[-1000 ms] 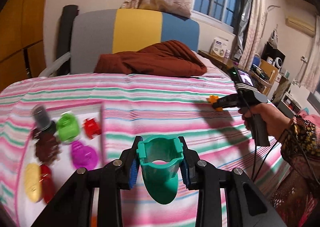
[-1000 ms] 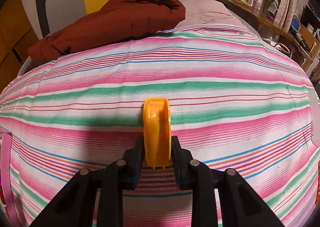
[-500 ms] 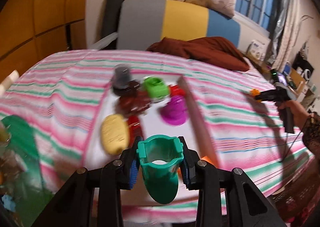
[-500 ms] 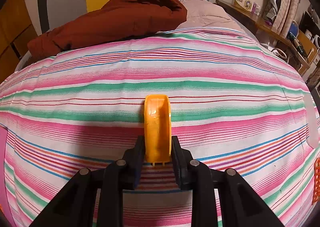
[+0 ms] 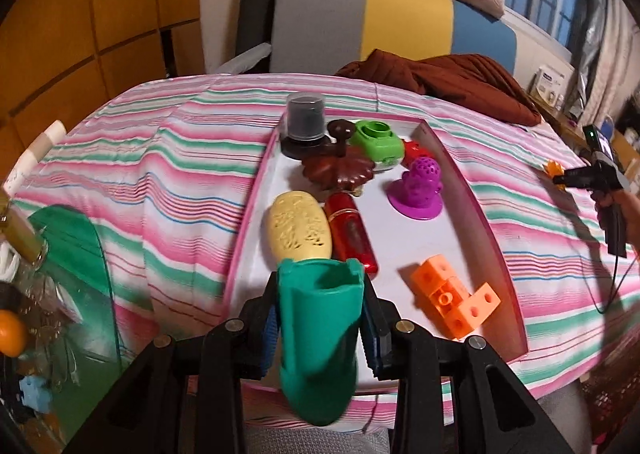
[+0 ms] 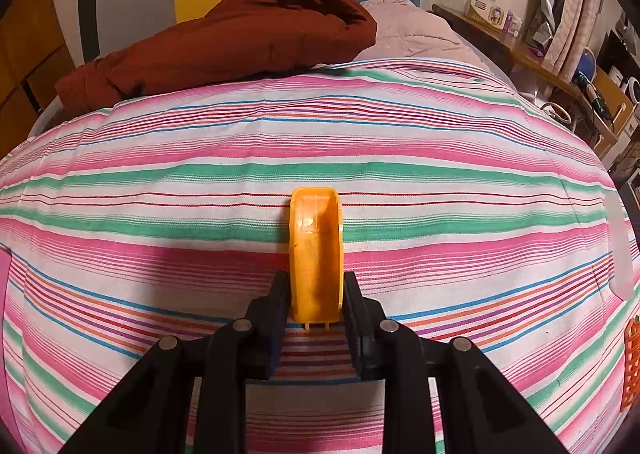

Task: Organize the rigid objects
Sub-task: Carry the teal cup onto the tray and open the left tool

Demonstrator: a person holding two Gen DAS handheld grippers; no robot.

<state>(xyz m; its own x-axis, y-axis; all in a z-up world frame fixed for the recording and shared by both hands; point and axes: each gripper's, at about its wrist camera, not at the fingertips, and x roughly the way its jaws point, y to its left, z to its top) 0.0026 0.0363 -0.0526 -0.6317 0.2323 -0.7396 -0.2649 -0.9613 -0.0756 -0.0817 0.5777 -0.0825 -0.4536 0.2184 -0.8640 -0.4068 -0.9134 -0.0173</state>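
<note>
While the teal cup [image 5: 318,330] is loosely flanked by the just-widening left claw [image 5: 318,328] | tray [image 5: 460,174] directly ahead below | orange piece [image 6: 316,254] is clamped lengthwise in right claw [image 6: 316,310].

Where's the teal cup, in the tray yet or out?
Out. The teal cup sits between the left gripper's jaws, above the tray's near end.

A pink, green, blue and white striped bedcover [image 6: 200,182] lies under a pink-rimmed white tray [image 5: 460,174] with a purple toy [image 5: 418,190], an orange block piece [image 5: 456,300], a yellow oval [image 5: 298,230] and a teal cup [image 5: 318,330]; a rust-brown jacket [image 6: 240,38] sits behind
</note>
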